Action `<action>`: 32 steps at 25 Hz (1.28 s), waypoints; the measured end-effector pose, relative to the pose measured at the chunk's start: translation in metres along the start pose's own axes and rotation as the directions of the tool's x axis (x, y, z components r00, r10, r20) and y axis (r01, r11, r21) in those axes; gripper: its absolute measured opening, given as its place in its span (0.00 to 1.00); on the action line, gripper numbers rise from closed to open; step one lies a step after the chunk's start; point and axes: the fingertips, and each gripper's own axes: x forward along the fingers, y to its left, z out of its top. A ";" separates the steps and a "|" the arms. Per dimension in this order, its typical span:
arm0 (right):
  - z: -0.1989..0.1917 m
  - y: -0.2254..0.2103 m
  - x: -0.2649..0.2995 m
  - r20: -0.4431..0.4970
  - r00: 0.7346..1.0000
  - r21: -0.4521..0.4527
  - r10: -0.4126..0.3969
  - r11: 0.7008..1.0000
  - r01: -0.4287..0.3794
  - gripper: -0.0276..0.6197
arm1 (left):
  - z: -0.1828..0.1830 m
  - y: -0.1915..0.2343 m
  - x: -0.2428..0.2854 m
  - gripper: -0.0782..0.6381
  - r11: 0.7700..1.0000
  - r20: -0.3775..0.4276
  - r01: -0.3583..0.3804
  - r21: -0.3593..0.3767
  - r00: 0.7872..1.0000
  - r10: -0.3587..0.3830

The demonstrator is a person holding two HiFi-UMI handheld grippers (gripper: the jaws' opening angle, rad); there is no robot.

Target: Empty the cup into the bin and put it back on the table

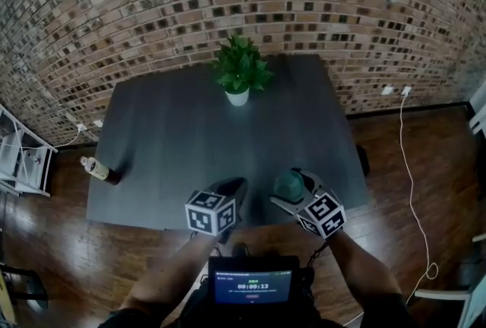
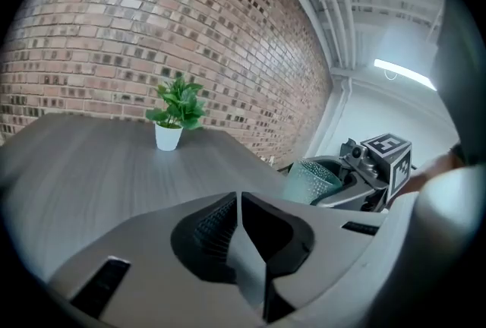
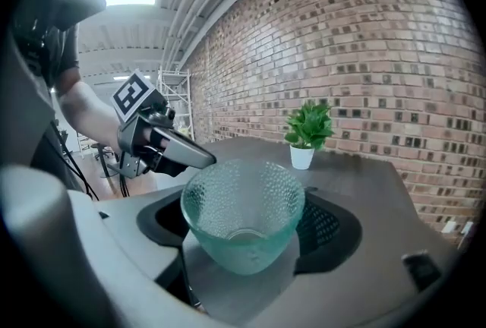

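Cup (image 3: 243, 212): translucent teal-green glass with a dimpled wall, wide round mouth, tapering to a smaller base. Roughly upright, mouth up; the base shows through the open mouth. Gripped at its sides between the jaws of the right gripper (image 1: 295, 190). In the head view it sits over the near right part of the dark worktop (image 1: 190, 129).

Rack (image 1: 26, 159) cut off (left edge), bottle (image 1: 99, 169) label unreadable

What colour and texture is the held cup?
The cup is translucent teal with raised dots; best in right gripper view.
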 end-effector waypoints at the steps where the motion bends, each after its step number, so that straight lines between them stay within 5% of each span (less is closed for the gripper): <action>1: 0.007 -0.001 -0.004 0.003 1.000 -0.006 -0.001 1.000 0.001 0.66 | 0.009 -0.003 -0.002 0.09 1.000 0.021 0.010 0.006 1.000 -0.010; 13: 0.066 -0.014 -0.040 0.084 0.994 -0.009 -0.076 0.997 0.077 0.66 | 0.068 -0.024 -0.012 0.09 0.991 0.145 0.118 0.055 0.981 -0.125; 19: 0.083 -0.032 -0.054 0.103 0.988 0.034 -0.118 0.993 0.115 0.66 | 0.087 -0.048 -0.014 0.09 0.967 0.146 0.148 0.205 0.973 -0.180; 32: 0.097 -0.051 -0.084 0.085 0.974 0.072 -0.212 0.976 0.206 0.66 | 0.114 -0.062 0.000 0.09 0.952 0.155 0.231 0.203 0.952 -0.264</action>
